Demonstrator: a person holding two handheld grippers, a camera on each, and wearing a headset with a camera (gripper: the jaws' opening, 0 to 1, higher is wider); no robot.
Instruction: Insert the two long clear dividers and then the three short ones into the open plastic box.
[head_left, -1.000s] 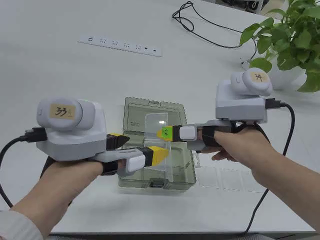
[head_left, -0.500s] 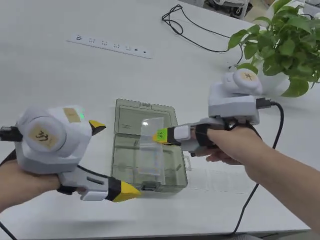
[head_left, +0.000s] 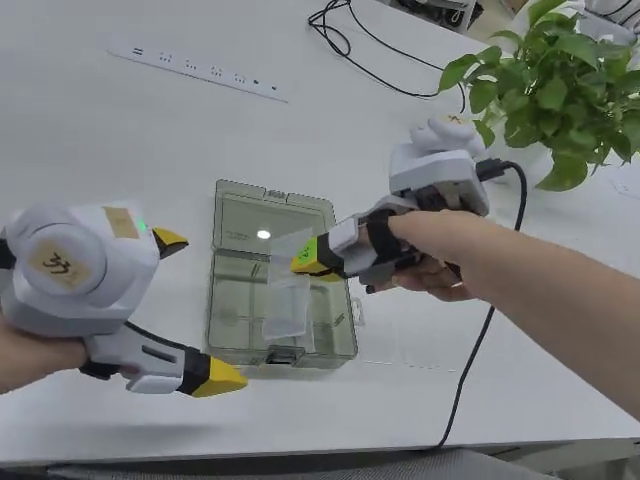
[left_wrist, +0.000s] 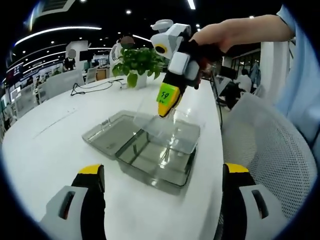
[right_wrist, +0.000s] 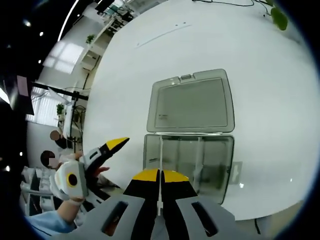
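The smoky plastic box (head_left: 335, 330) lies open on the white table, its lid (head_left: 268, 213) flat behind it. My right gripper (head_left: 304, 260) is shut on a clear divider (head_left: 286, 297), which hangs tilted over the box's base. In the right gripper view the divider (right_wrist: 160, 165) shows edge-on between the shut jaws, above the box (right_wrist: 220, 150). My left gripper (head_left: 193, 310) is open wide at the box's near left, holding nothing. The left gripper view shows the right gripper (left_wrist: 166, 100) holding the divider (left_wrist: 172, 132) over the box (left_wrist: 150, 160).
A clear piece (right_wrist: 236, 171) lies flat on the table right of the box. A white power strip (head_left: 195, 68) and black cables (head_left: 400, 75) lie at the back, with a potted plant (head_left: 545, 90) at the back right. The table's front edge (head_left: 300, 440) is close.
My left gripper has drawn back from the box toward the near left, its jaws spread wide. The right gripper still holds the divider, now tilted lower over the box.
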